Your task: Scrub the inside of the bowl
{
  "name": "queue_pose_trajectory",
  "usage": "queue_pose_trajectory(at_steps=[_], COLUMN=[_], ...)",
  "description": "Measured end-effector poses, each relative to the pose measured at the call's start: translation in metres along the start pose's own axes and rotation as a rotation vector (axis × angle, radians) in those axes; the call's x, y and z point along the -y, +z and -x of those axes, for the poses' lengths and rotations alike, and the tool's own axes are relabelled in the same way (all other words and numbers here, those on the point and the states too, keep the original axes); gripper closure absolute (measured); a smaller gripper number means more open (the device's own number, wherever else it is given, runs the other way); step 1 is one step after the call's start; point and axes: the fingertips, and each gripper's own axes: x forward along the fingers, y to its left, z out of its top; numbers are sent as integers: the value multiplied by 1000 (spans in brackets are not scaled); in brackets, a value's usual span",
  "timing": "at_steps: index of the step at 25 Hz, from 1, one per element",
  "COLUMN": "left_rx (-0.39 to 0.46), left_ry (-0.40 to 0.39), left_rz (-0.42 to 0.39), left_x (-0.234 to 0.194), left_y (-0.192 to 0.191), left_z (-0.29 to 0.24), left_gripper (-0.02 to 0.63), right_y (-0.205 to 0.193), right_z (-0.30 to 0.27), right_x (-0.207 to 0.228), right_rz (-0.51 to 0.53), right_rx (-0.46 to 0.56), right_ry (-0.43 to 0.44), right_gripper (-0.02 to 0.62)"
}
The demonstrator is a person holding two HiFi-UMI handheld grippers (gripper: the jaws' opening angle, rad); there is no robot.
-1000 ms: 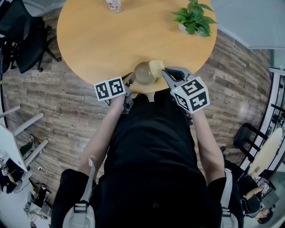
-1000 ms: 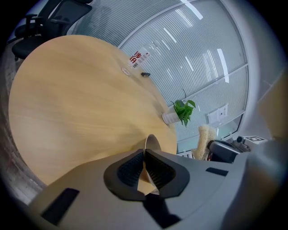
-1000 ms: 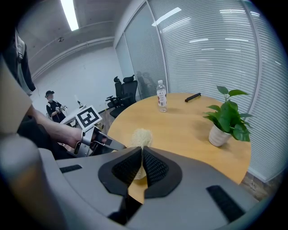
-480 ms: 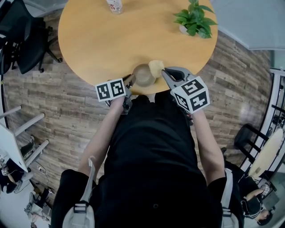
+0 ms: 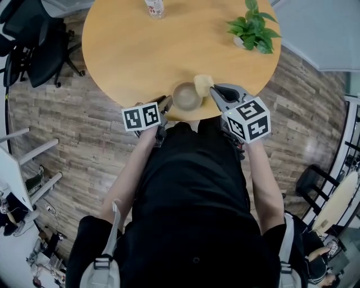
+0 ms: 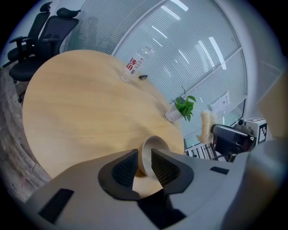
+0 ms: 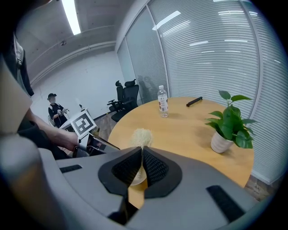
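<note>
A small tan bowl point(image 5: 187, 95) stands on the round wooden table point(image 5: 140, 50), close to its near edge. My left gripper point(image 5: 167, 102) is at the bowl's left side. In the left gripper view the bowl's wall point(image 6: 150, 150) runs between the jaws of the left gripper point(image 6: 144, 156), which are opening and no longer press on it. My right gripper point(image 5: 213, 89) is shut on a pale yellow sponge point(image 5: 202, 84) just right of the bowl. In the right gripper view the sponge point(image 7: 141, 136) sticks up out of the right gripper point(image 7: 141, 156), and the bowl point(image 7: 136, 178) shows below.
A potted plant point(image 5: 254, 28) stands at the table's far right and a water bottle point(image 5: 154, 7) at its far edge. A small black object point(image 7: 194, 102) lies beyond the bottle. Black office chairs point(image 5: 34, 45) stand left of the table. A person point(image 7: 56, 112) stands far back.
The bowl, tilted in the left gripper's hold a second ago, now sits level with its opening up. The left jaws have spread apart. The right gripper still holds the sponge beside it.
</note>
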Motion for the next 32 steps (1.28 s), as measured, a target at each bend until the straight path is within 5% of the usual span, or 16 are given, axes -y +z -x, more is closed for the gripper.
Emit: queue_pose_trajectory(at_steps=[10, 23, 32], left_rx=[176, 218, 202], left_ry=[-66, -235, -251], left_rz=[-241, -312, -337], left_x=[61, 110, 116], left_y=[44, 40, 37], left_z=[61, 72, 69], left_gripper=[578, 594, 594], right_y=[21, 12, 8], right_z=[9, 16, 22], right_x=[-11, -27, -20], right_rz=[-8, -11, -28], right_rx=[95, 128, 132], right_ry=[58, 92, 81], right_gripper=[571, 572, 572])
